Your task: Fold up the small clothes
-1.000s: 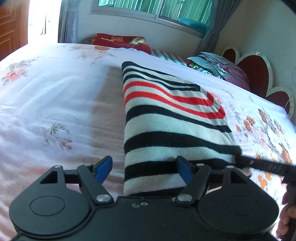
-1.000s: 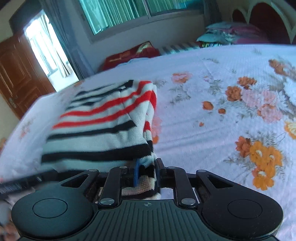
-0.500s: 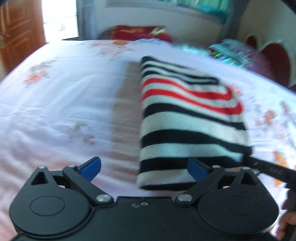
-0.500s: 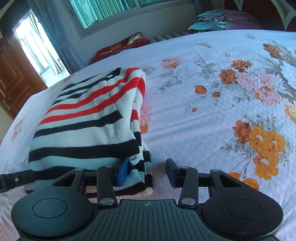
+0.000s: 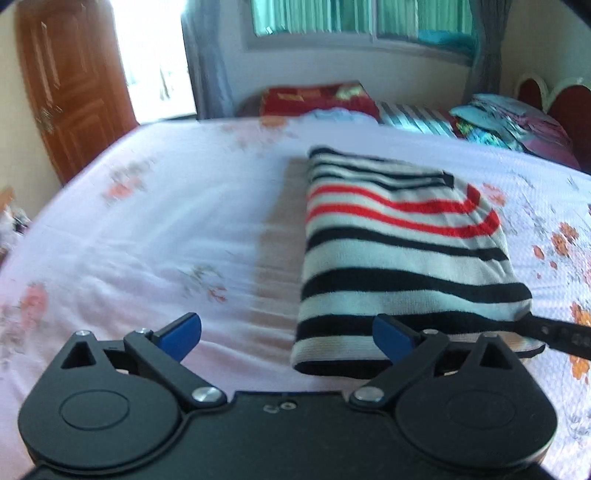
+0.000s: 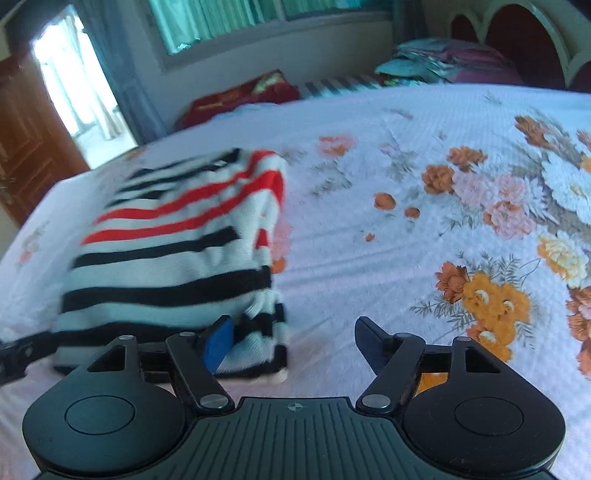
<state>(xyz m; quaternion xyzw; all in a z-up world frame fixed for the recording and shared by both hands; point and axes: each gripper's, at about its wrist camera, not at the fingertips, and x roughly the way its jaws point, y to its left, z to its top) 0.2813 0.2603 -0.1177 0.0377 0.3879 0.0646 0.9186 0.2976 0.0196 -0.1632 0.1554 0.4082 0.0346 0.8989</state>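
Looking across the bed (image 5: 147, 236), its pale floral sheet runs toward a curtained window (image 5: 354, 18) and a wooden door (image 5: 70, 92). A second ago my right hand-held gripper (image 6: 293, 341) pinched the sweater's (image 5: 402, 251) corner; now both it and my left hand-held gripper (image 5: 286, 334) gape wide, holding nothing. The folded knit, ribbed and soft, striped black, white and red, lies flat on the sheet.

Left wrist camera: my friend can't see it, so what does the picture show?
A folded striped sweater, black, white and red, lies on a flowery bedsheet. The open left gripper sits just before its near edge, holding nothing. Behind the bed are a window and a wooden door.
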